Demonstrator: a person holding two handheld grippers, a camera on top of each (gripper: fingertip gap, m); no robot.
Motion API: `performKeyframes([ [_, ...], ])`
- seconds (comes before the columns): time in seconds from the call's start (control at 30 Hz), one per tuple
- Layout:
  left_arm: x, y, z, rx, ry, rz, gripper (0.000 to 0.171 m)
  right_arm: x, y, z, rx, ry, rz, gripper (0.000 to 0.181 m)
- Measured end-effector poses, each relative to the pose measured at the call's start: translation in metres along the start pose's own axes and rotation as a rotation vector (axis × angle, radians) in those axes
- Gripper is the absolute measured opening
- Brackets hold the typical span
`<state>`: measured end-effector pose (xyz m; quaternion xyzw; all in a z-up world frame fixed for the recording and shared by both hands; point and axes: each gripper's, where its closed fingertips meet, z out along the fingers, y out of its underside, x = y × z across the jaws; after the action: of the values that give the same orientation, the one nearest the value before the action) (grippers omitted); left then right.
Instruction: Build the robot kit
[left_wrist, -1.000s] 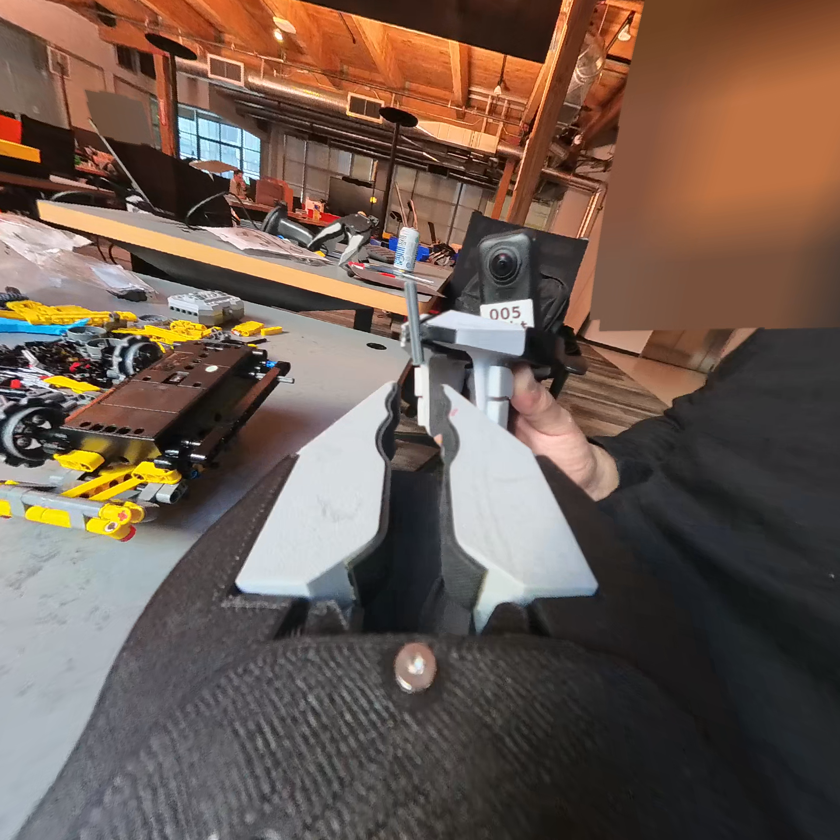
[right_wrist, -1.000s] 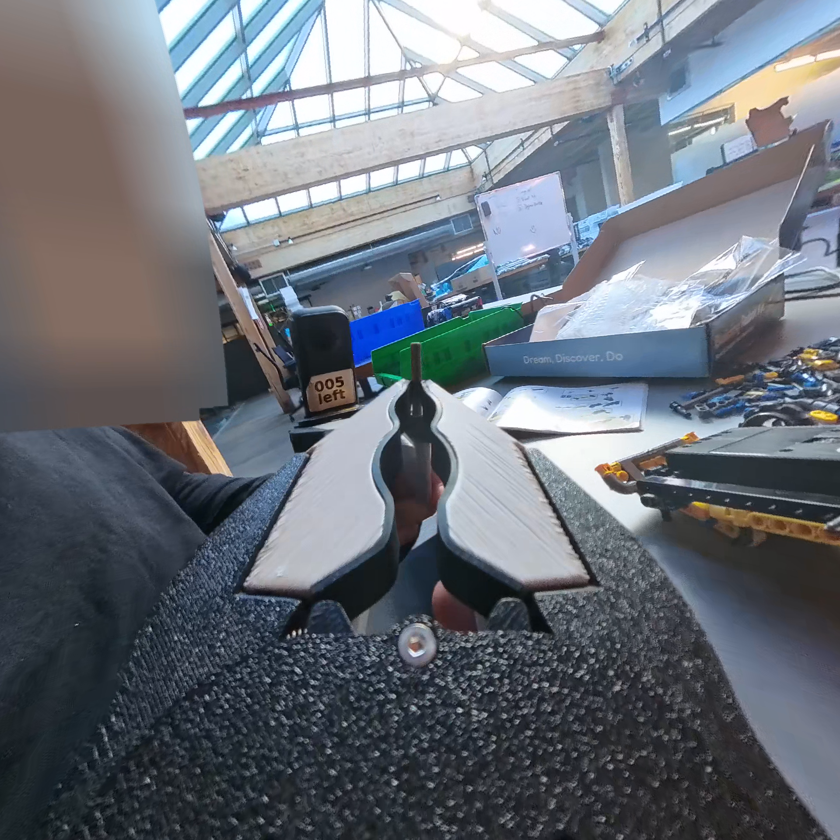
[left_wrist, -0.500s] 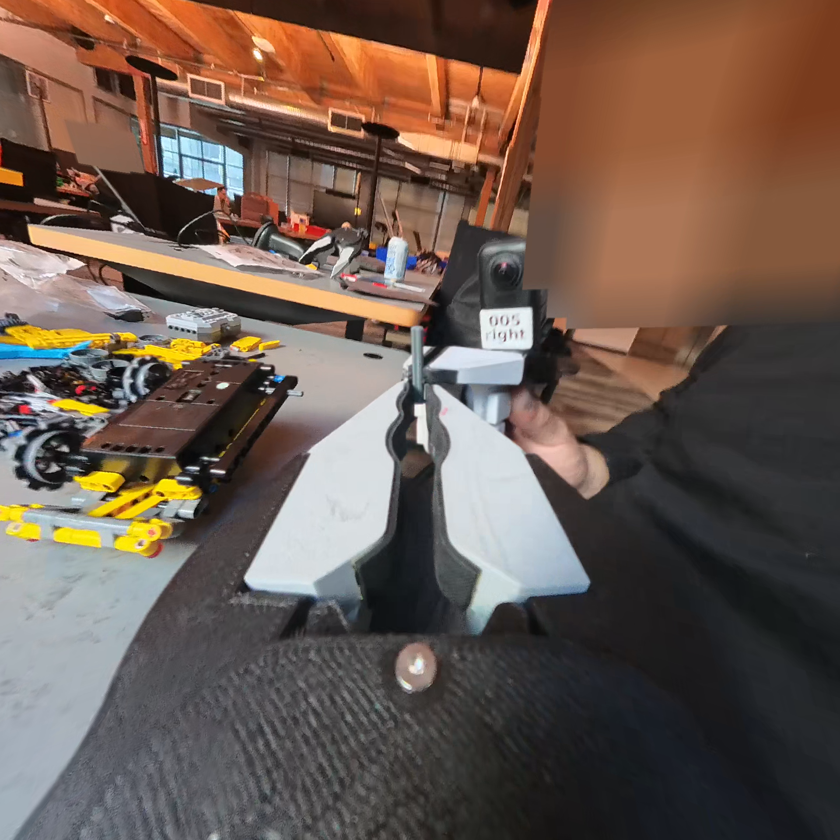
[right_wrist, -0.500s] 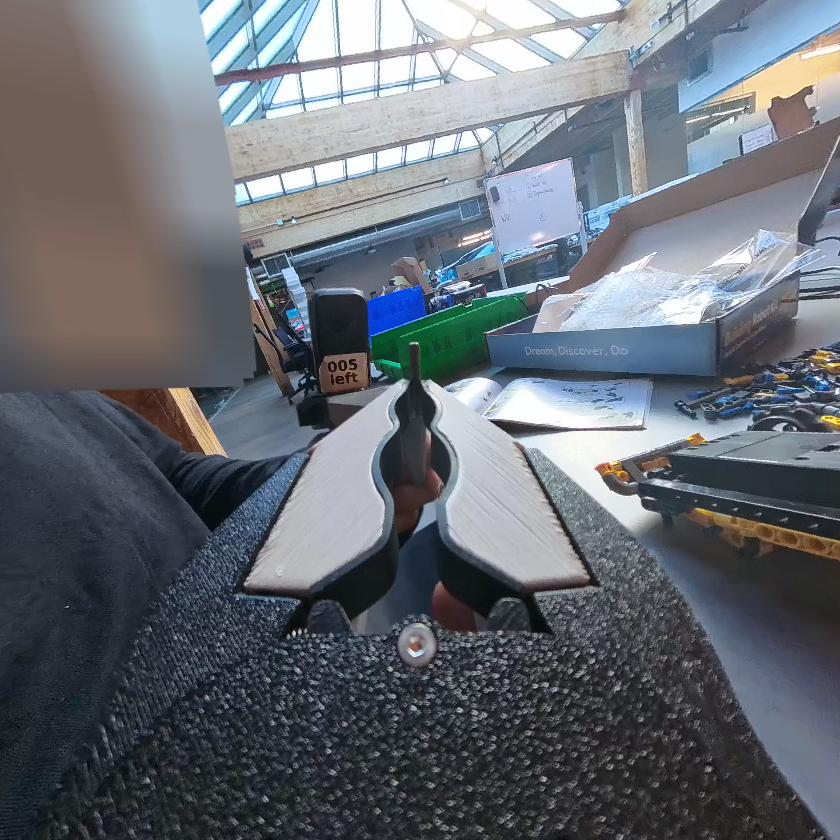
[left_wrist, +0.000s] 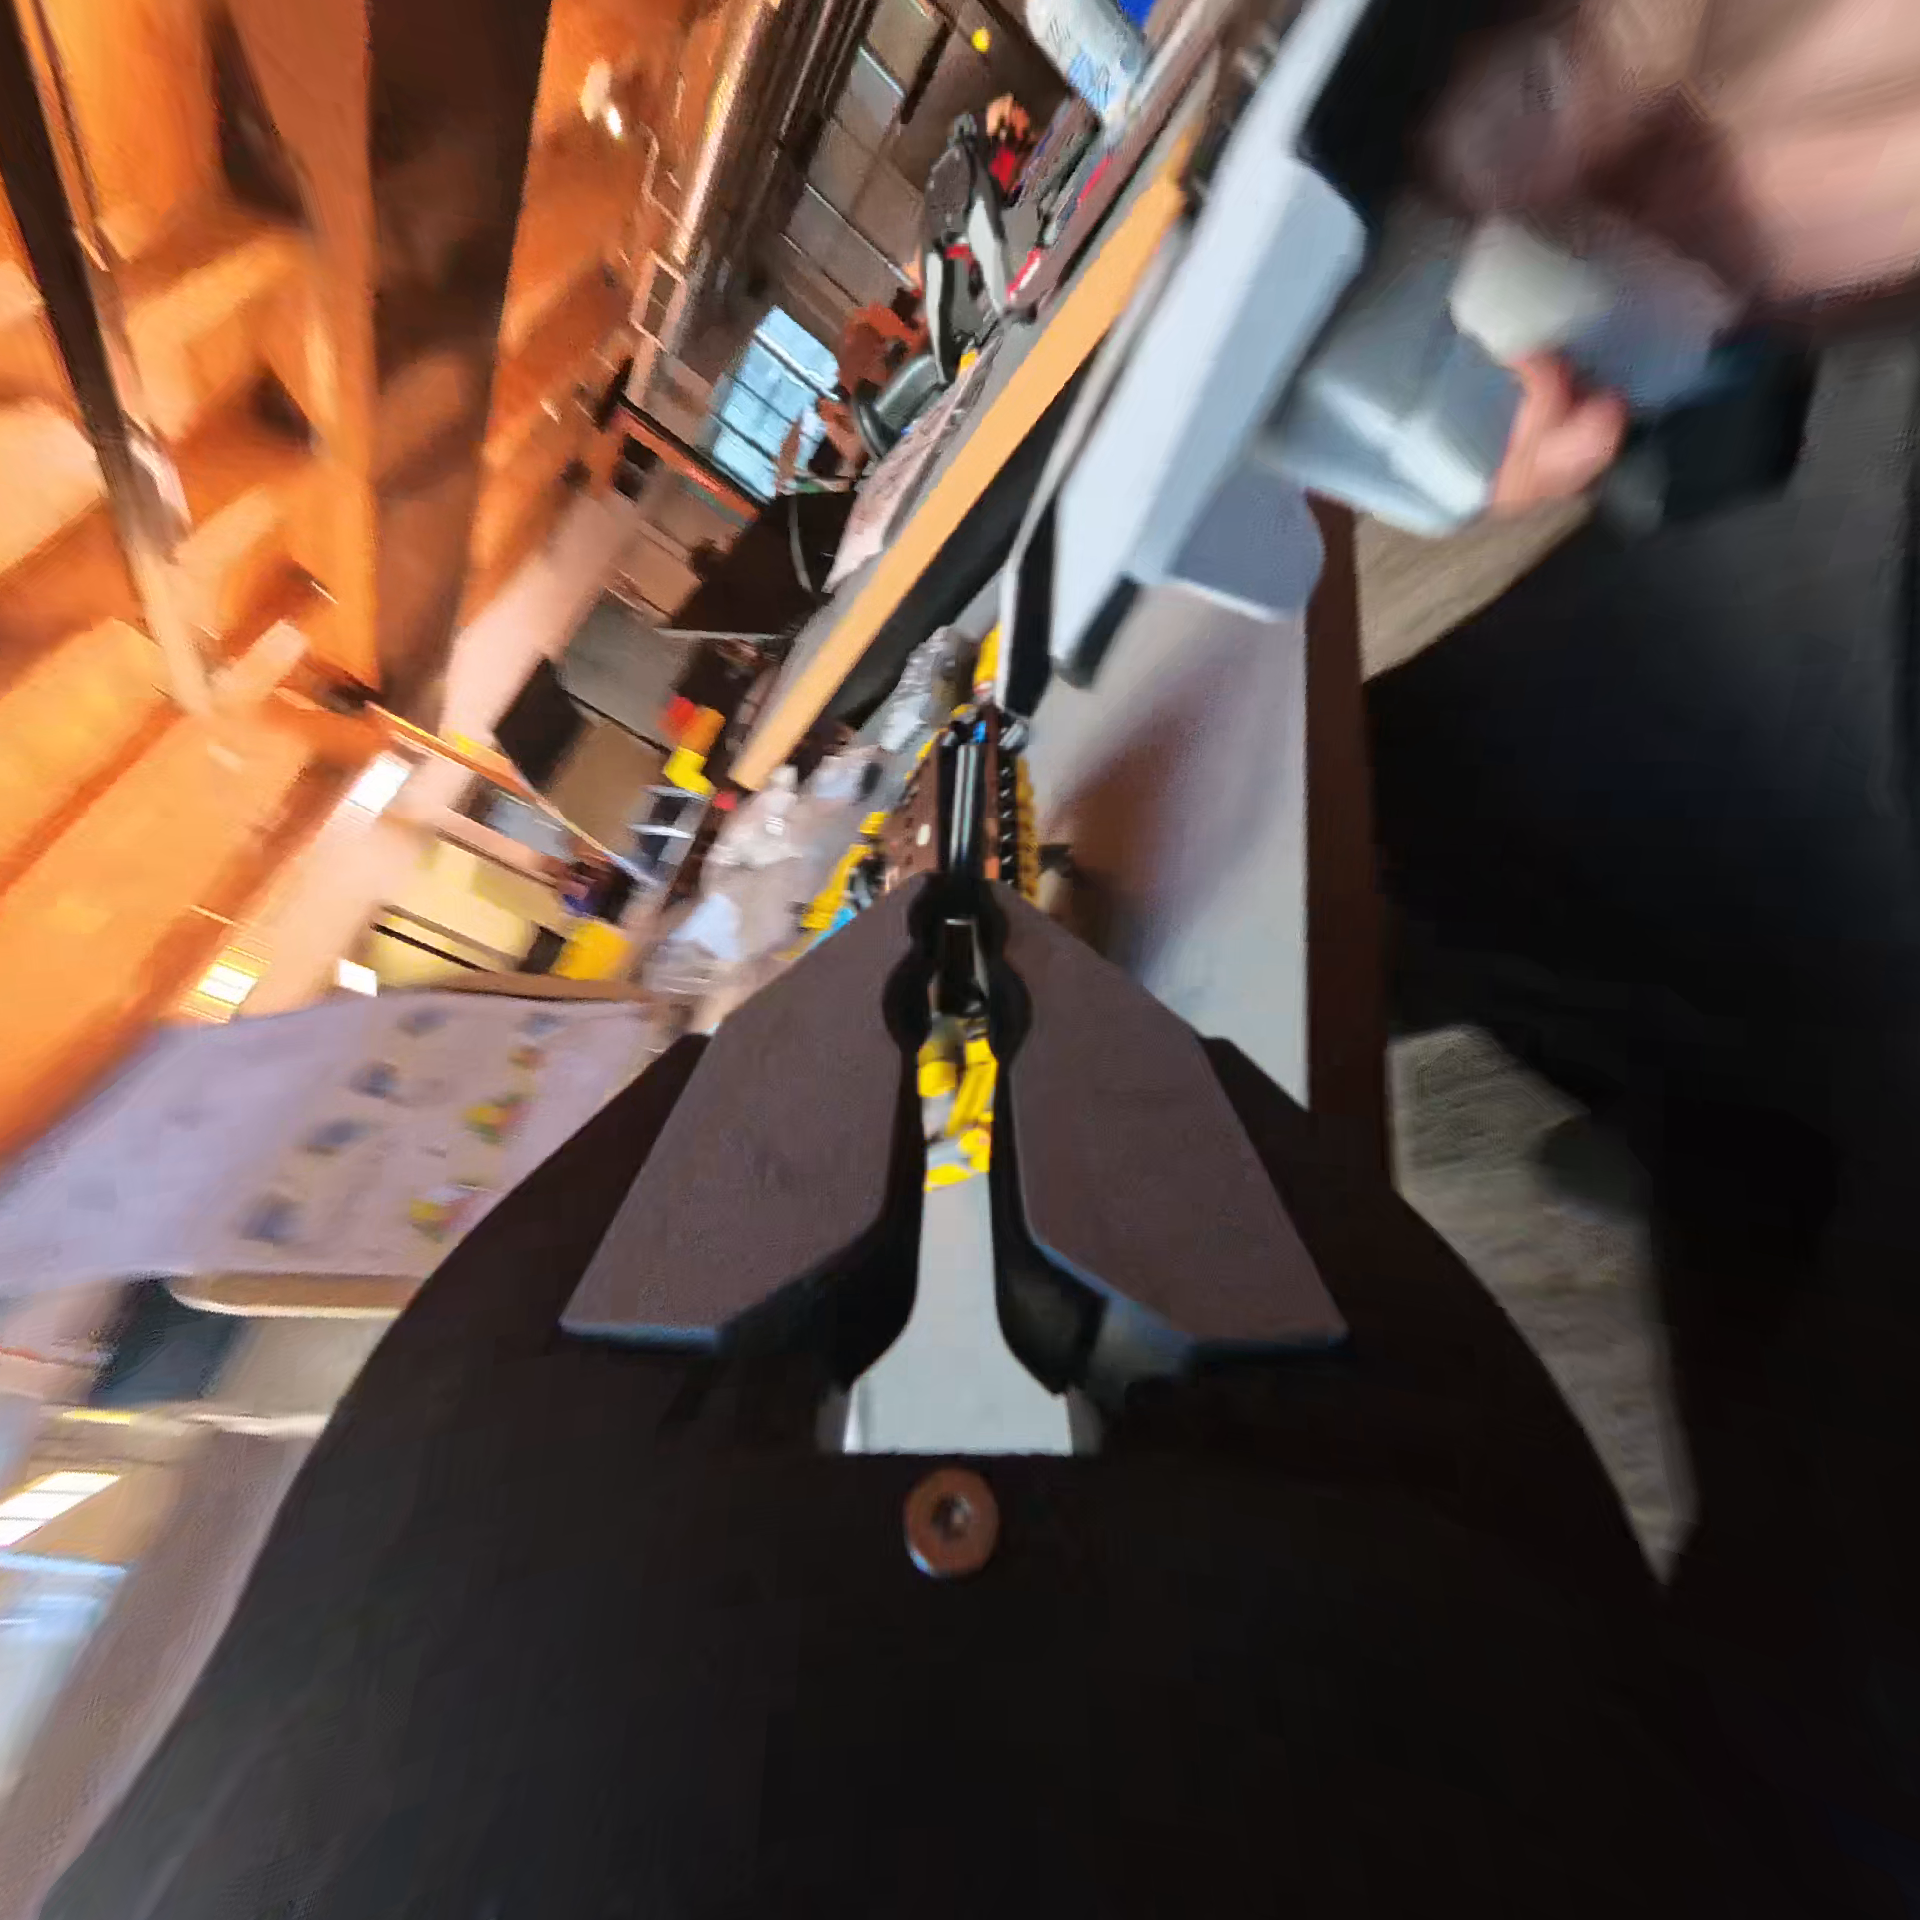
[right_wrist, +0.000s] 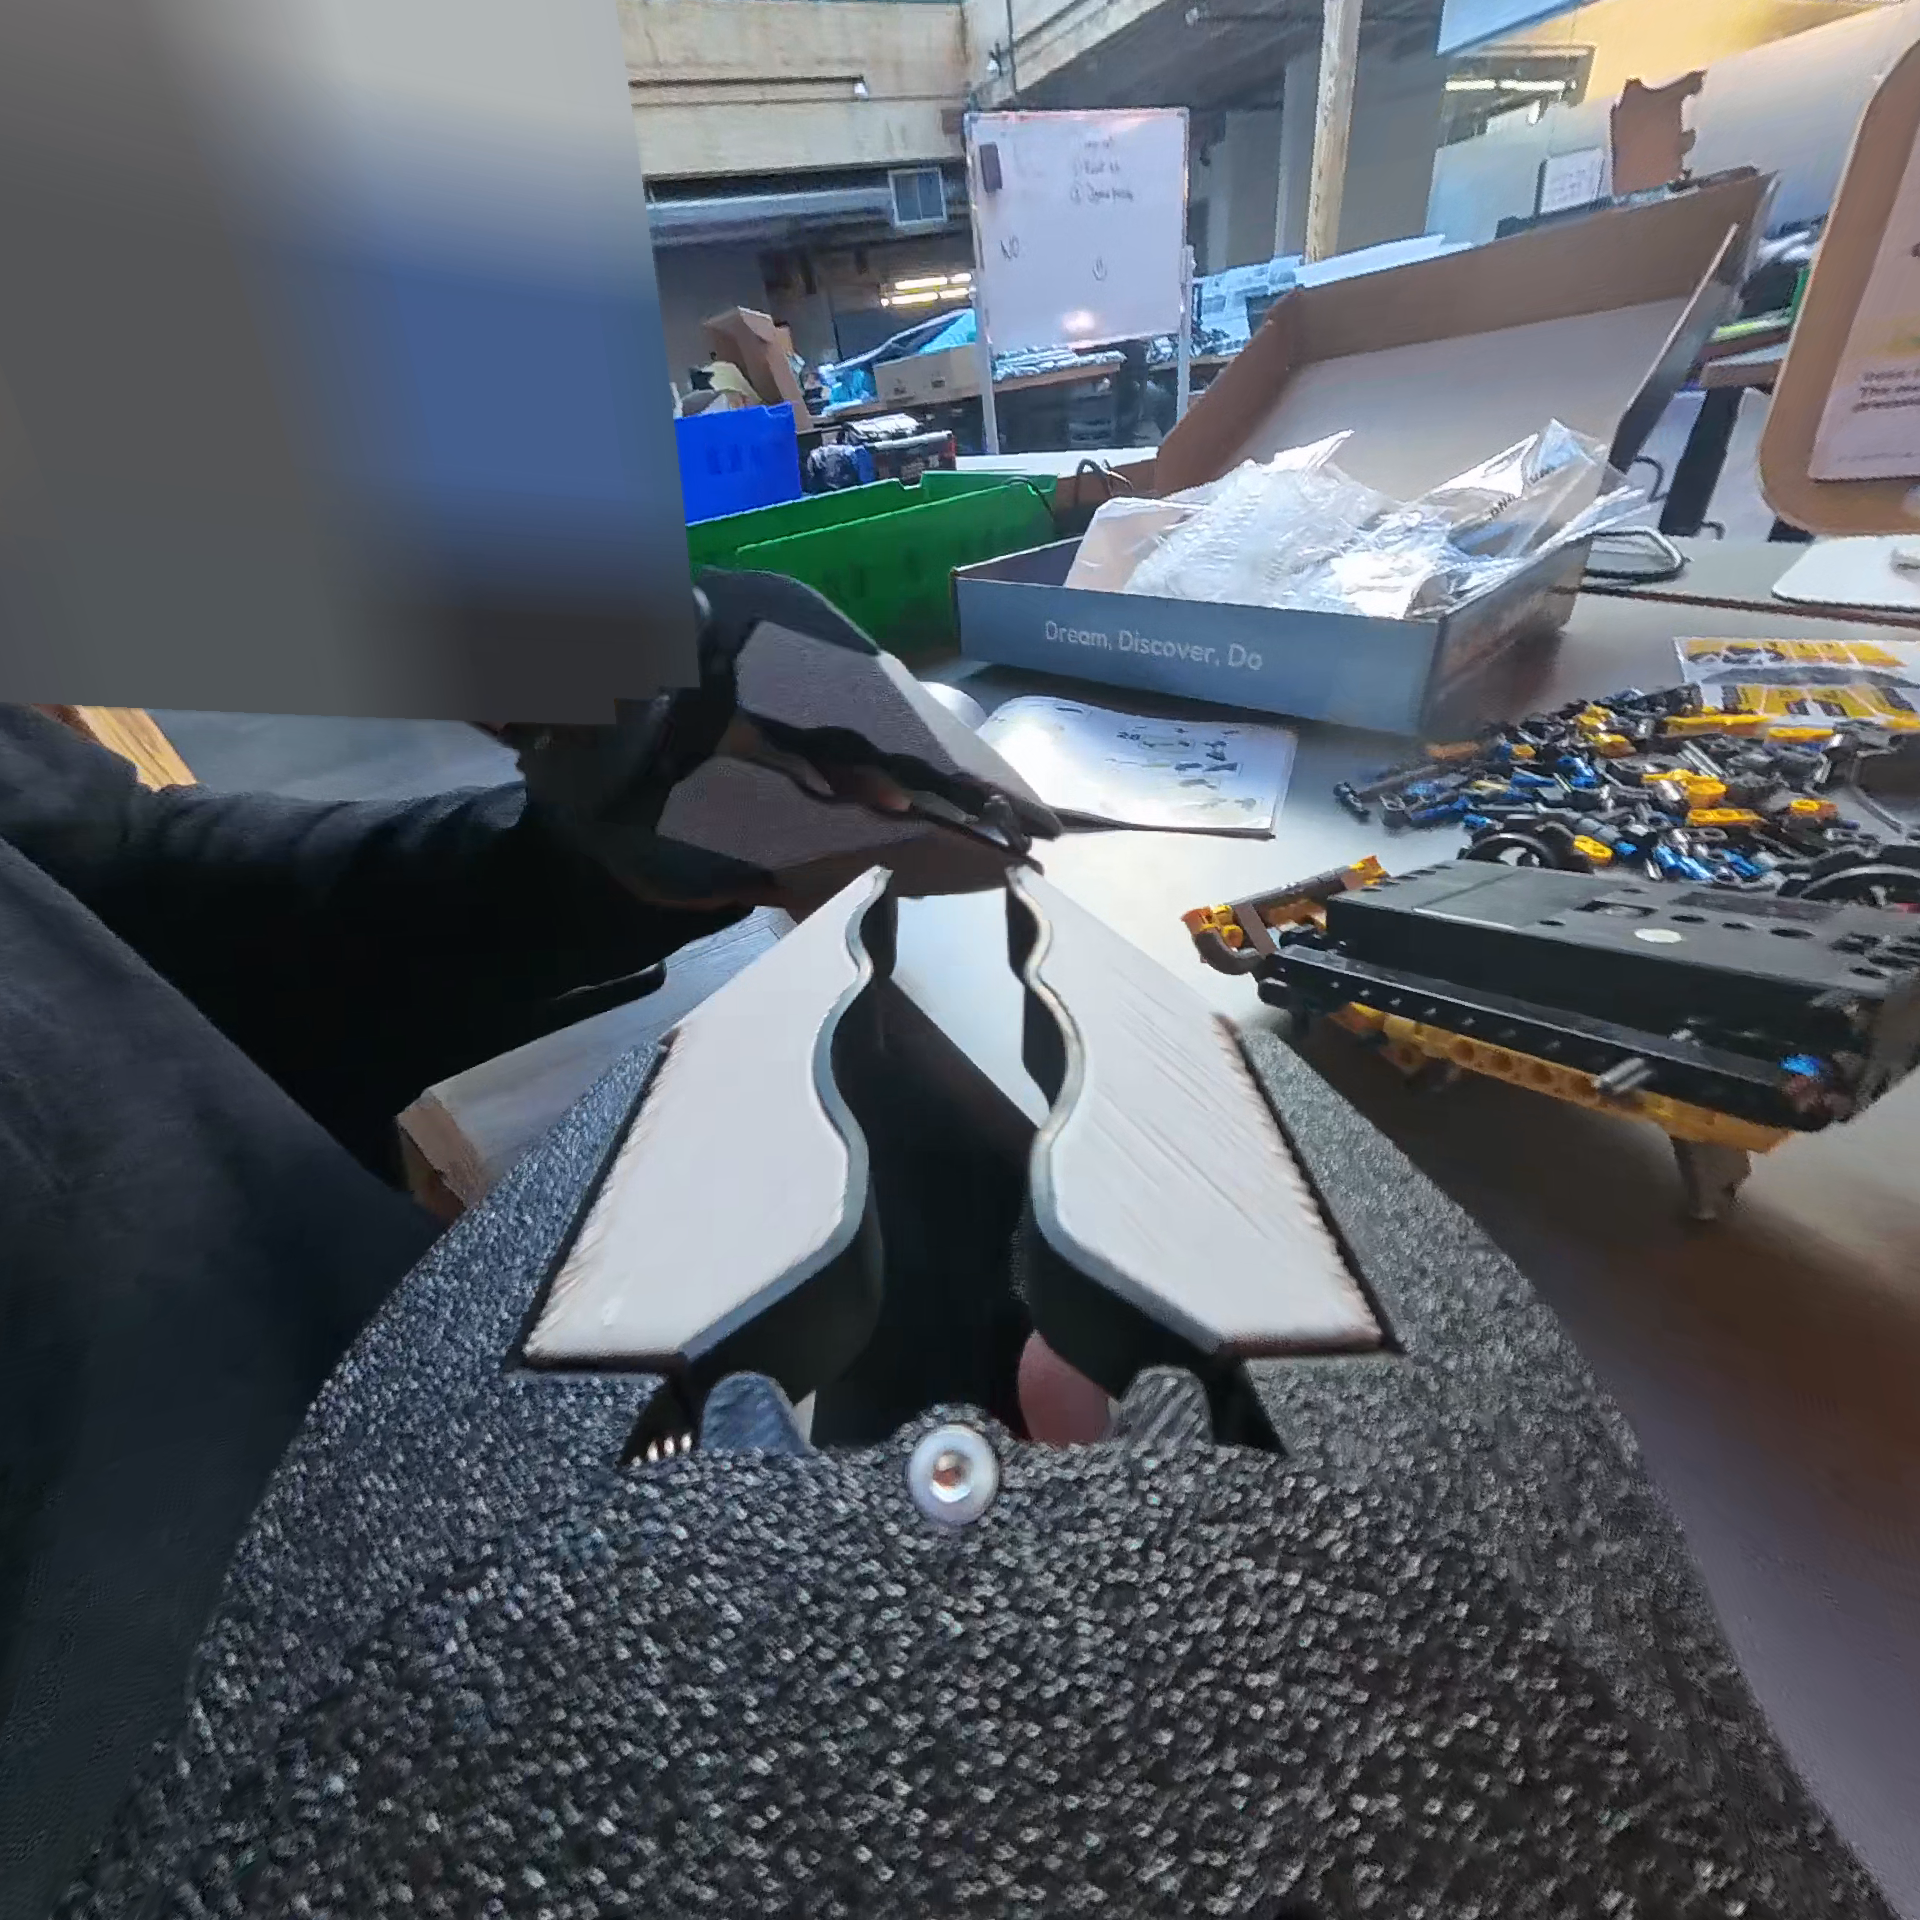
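My left gripper is shut on a thin dark rod that sticks out past its tips. The left wrist view is tilted and motion-blurred. My right gripper is open and empty, its jaws a small gap apart. Just beyond its tips the left gripper lies turned on its side, its tips shut. The right gripper also shows in the left wrist view, blurred, at the upper right, with a hand behind it. A black and yellow brick-built chassis sits on the grey table to the right.
A pile of small loose parts lies behind the chassis. An open booklet and an open cardboard box with plastic bags stand farther back. Green bins are behind them. A person's dark sleeve fills the left. Less than 4 cm separates the two grippers' tips.
The right gripper, shut on the rod before, has opened and let it go. The left gripper has closed on the rod and swung over onto its side.
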<state>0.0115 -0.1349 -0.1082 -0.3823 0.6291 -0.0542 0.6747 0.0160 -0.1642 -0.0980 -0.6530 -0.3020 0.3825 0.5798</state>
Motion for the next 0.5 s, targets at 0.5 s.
performKeyframes([
  [0.5, 0.013, 0.003, 0.003, -0.021, -0.068, 0.394, 0.001, 0.006, 0.023, 0.011, -0.198, 0.109, -0.225, 0.005],
])
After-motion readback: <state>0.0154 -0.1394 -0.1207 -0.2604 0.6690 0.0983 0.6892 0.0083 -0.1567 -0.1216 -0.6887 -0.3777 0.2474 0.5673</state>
